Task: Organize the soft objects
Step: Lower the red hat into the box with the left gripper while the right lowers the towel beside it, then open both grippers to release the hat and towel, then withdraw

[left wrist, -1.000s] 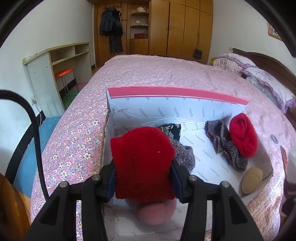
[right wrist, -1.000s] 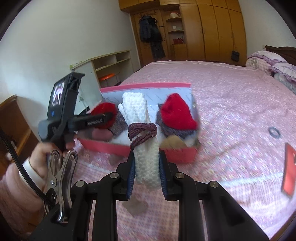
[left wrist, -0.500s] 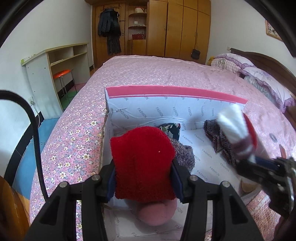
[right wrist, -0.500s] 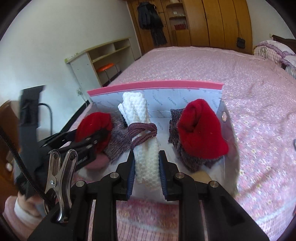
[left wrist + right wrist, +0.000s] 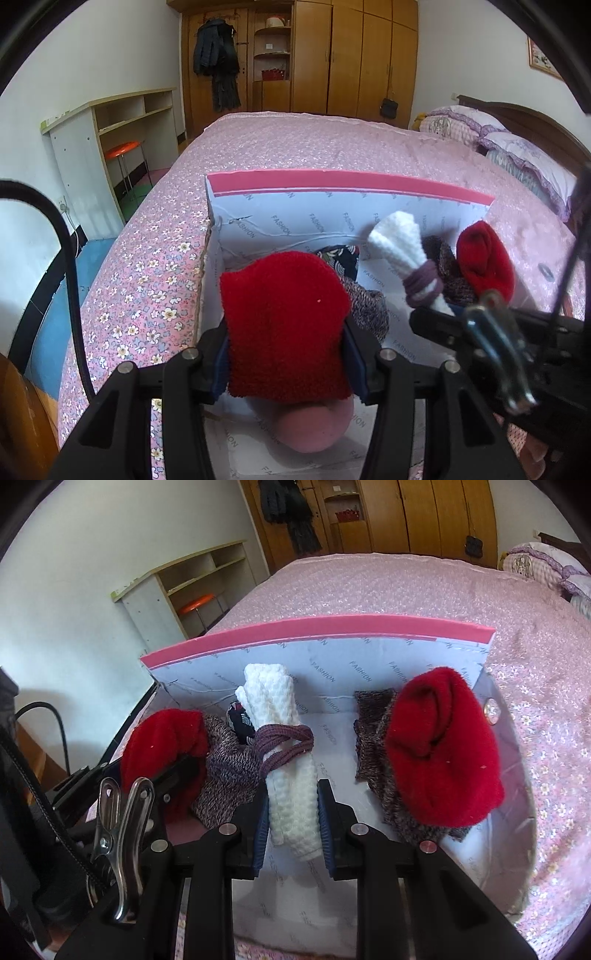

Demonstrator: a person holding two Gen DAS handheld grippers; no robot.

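Observation:
My left gripper (image 5: 287,352) is shut on a red fuzzy piece (image 5: 284,317) over the left end of the open box (image 5: 351,184), which has a pink rim and a white printed lining. A pink ball (image 5: 314,424) lies under the red piece. My right gripper (image 5: 291,812) is shut on a white knitted roll (image 5: 273,701) tied with a purple band (image 5: 284,742), held over the middle of the box (image 5: 317,631). The left wrist view shows the roll (image 5: 397,240) coming in from the right. Another red piece (image 5: 443,749) lies on mottled knitwear (image 5: 369,738) at the box's right end.
The box sits on a bed with a pink floral cover (image 5: 147,288). More mottled knitwear (image 5: 229,771) and a dark patterned piece (image 5: 340,258) lie in it. Pillows (image 5: 517,147) are at the far right, a shelf unit with an orange stool (image 5: 122,147) at the left, wardrobes behind.
My right gripper has carried the white roll from in front of the box to over its middle, entering the left wrist view from the right. The left gripper has stayed put.

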